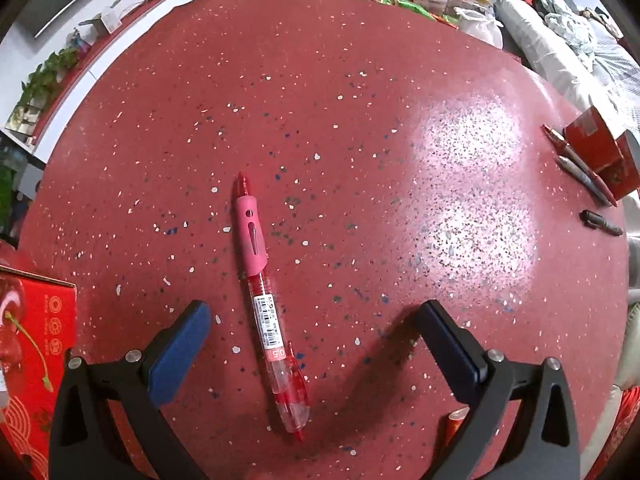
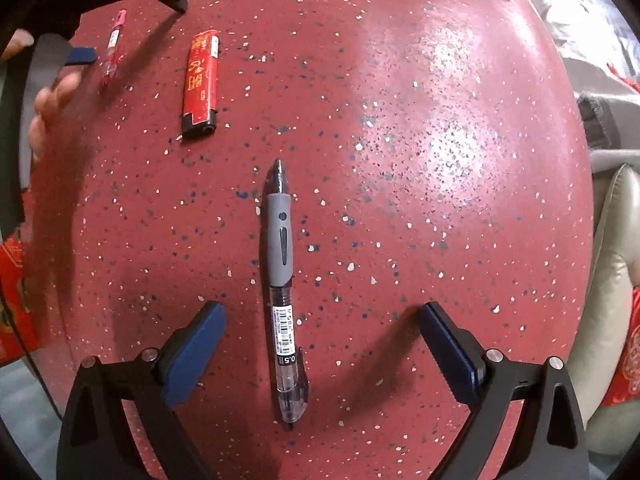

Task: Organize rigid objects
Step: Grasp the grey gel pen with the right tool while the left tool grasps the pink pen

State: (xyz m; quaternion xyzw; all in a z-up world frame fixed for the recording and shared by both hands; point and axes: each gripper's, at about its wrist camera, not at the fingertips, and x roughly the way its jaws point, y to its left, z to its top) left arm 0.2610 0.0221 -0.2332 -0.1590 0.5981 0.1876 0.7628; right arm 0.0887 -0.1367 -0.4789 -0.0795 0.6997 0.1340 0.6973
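Red pen [image 1: 267, 297] flat on the red speckled table [image 1: 360, 120], lengthwise between the wide-spread left gripper [image 1: 316, 316] fingers, tip pointing away; black pen [image 2: 282, 286] likewise inside the wide-open right gripper [image 2: 322, 316], tip away. Red lighter [image 2: 201, 84] beyond, left of the black pen; red box [image 1: 32, 360] beside the left finger.

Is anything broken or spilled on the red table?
Nothing looks broken or spilled. A red pen lies between the open left gripper, a black pen between the open right gripper, and a red lighter lies loose on the table.
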